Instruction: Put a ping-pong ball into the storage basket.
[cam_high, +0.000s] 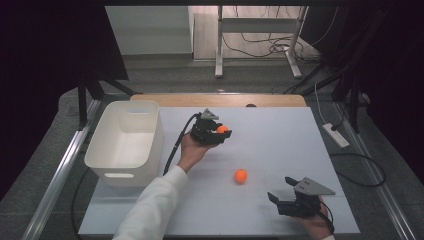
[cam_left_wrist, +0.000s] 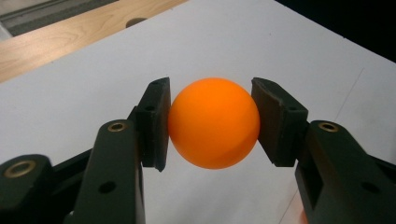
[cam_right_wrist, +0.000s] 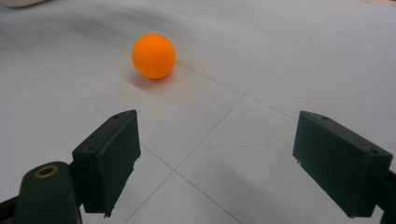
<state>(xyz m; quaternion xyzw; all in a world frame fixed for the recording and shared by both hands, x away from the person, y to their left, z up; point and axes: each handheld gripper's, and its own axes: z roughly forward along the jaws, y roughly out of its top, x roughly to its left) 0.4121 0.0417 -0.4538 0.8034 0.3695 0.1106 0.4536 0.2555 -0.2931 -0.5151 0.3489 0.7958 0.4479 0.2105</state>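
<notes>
Your left gripper (cam_high: 218, 131) is clamping an orange ball (cam_high: 222, 129), holding it above the white table (cam_high: 280, 135), just right of the bin (cam_high: 125, 142). In the left gripper view the ball (cam_left_wrist: 213, 122) is sitting squarely between the two pads (cam_left_wrist: 156, 122), which are pressing on its left and right sides; the ball is bulging out above and below them, clear of the table surface behind it. Your left hand (cam_high: 192, 150) is gripping the tool from below, with the white sleeve (cam_high: 150, 205) running down to the bottom edge and the cable (cam_high: 175, 145) trailing back along the bin's side.

Your right gripper (cam_high: 282, 191) is resting near the table's front right corner with its jaws spread wide and nothing between them. In the right gripper view it (cam_right_wrist: 217, 163) is pointing across the table toward a second ball (cam_right_wrist: 153, 55), which is lying on the surface well ahead of the jaws and apart from them. From the high view that second ball (cam_high: 240, 175) is sitting on the table between your two grippers, nearer the right one.

The bin is standing open at the table's left edge, and its inside is looking bare from above.
</notes>
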